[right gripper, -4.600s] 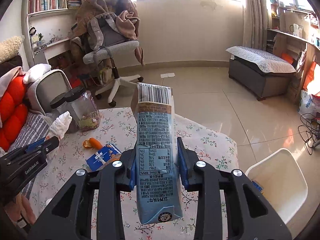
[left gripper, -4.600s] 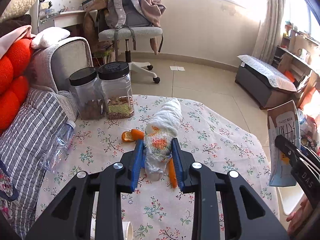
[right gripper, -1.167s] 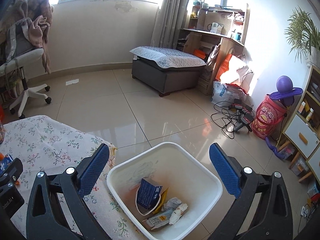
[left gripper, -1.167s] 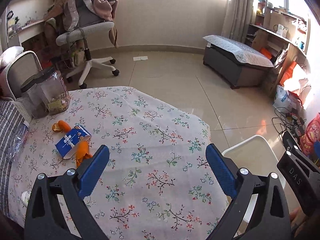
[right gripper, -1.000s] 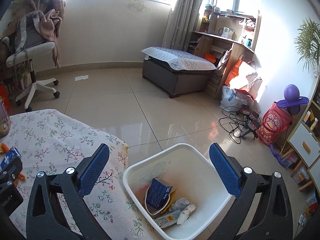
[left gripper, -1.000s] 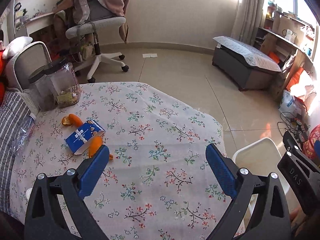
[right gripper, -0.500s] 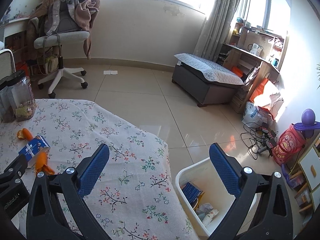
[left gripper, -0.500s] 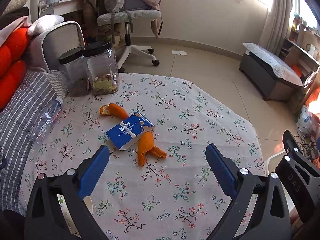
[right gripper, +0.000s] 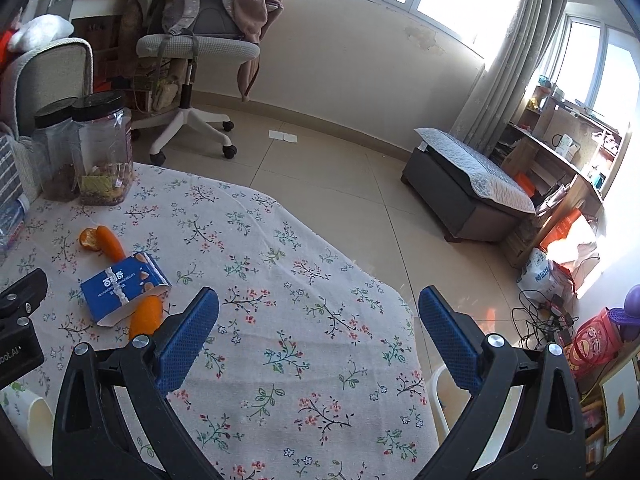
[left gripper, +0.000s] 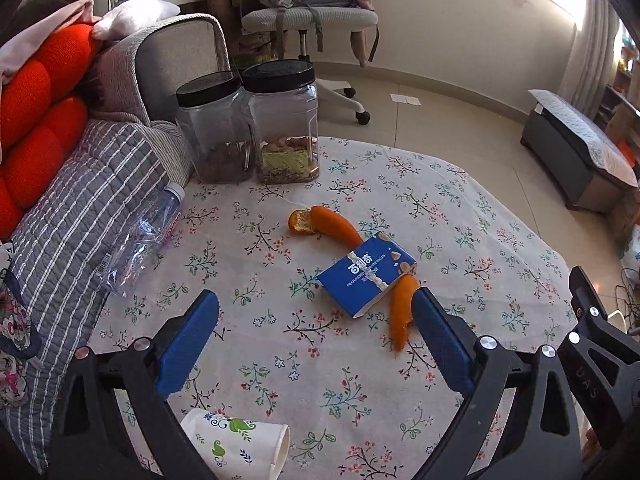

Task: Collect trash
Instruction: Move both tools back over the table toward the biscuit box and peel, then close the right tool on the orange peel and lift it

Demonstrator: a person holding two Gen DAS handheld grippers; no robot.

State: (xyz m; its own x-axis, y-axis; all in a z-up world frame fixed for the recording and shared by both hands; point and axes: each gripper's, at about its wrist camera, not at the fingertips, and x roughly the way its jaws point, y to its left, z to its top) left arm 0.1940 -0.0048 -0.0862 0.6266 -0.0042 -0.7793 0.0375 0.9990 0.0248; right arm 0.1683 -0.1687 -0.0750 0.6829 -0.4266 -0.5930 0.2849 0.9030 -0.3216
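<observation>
A blue snack box [left gripper: 367,275] lies on the floral tablecloth [left gripper: 460,216] across a long orange peel [left gripper: 336,227]; both also show in the right wrist view, the box [right gripper: 120,286] and the peel [right gripper: 146,314]. A paper cup [left gripper: 236,450] lies on its side near the front edge. My left gripper [left gripper: 316,344] is open and empty, just short of the box. My right gripper [right gripper: 318,340] is open and empty above the table's right part. The rim of the white bin [right gripper: 444,394] shows past the table edge.
Two black-lidded jars [left gripper: 284,120] stand at the table's back. A crushed plastic bottle [left gripper: 140,240] lies at the left edge by a striped sofa [left gripper: 72,200]. An office chair [right gripper: 192,48] and a grey bench [right gripper: 468,184] stand on the floor.
Both grippers have swung left from the bin back over the table. The left one has come closer to the blue box and peel. Both stay open.
</observation>
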